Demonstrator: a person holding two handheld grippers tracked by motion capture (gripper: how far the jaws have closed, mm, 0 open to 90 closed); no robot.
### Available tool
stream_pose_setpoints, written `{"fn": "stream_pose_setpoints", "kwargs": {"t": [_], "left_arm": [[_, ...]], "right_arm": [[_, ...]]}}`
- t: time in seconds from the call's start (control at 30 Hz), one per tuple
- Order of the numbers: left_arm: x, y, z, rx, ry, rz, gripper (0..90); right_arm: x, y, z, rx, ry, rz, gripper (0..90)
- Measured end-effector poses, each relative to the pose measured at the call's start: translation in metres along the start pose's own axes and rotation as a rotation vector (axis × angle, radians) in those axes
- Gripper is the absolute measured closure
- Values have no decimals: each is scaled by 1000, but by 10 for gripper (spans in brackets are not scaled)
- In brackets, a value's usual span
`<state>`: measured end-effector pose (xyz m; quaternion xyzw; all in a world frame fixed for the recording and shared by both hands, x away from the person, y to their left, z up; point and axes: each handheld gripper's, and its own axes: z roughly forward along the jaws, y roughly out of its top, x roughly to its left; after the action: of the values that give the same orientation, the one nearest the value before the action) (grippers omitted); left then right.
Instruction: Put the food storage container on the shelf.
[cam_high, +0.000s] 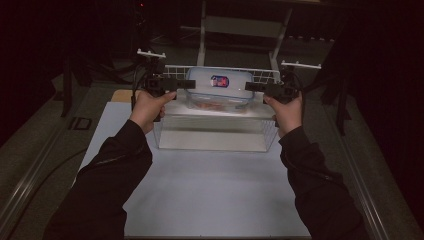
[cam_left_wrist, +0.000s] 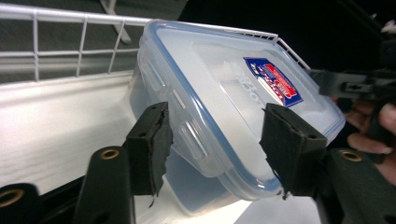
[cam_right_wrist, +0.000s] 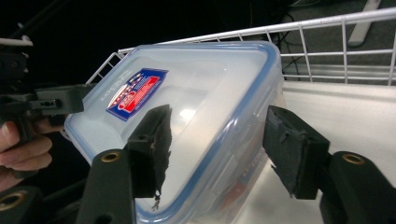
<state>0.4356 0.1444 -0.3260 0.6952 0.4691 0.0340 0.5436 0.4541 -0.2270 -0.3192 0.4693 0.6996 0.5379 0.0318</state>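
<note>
A clear plastic container (cam_high: 220, 86) with a blue-rimmed lid and a red-and-blue label hangs at rim height over a white wire basket (cam_high: 215, 134). My left gripper (cam_high: 186, 84) is shut on its left end and my right gripper (cam_high: 254, 86) on its right end. In the left gripper view the container (cam_left_wrist: 219, 88) sits tilted between the pads (cam_left_wrist: 150, 140) of my left gripper (cam_left_wrist: 217, 142), with the basket wires (cam_left_wrist: 84, 37) behind. In the right gripper view my right gripper (cam_right_wrist: 219, 147) straddles the container (cam_right_wrist: 196, 98), above the basket (cam_right_wrist: 327, 46). Reddish food shows inside.
The basket stands on a white table top (cam_high: 210, 195) whose near half is bare. A metal frame (cam_high: 240, 25) rises behind the basket. Small white racks (cam_high: 150, 52) (cam_high: 300, 64) sit at the back left and right. Grey floor and darkness surround the table.
</note>
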Motion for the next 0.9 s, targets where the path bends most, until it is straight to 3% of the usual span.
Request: {"fn": "stream_pose_setpoints", "kwargs": {"t": [0.1,0.17,0.27,0.43,0.53,0.6,0.7,0.9], "left_arm": [[-5,-3,-8,-27,-12,36,343],[-8,-7,-14,-46,-46,66,270],[-16,-14,-22,-80,-20,140,160],[-30,-30,-36,-150,-42,214,0],[-39,-44,-41,-168,-12,281,0],[-44,-54,-44,-172,-11,313,0],[-47,-70,-49,-194,-40,303,0],[-51,-103,-49,-190,-12,344,0]], "right_arm": [[6,0,-7,-5,-14,-42,402],[11,0,-13,-14,-12,-69,403],[22,-2,-24,-27,-7,-118,410],[45,-14,-34,-38,70,-177,447],[53,-27,-34,-23,121,-194,564],[57,-35,-32,-15,126,-213,677],[56,-48,-26,8,153,-226,870],[47,-60,-4,72,120,-229,898]]}}
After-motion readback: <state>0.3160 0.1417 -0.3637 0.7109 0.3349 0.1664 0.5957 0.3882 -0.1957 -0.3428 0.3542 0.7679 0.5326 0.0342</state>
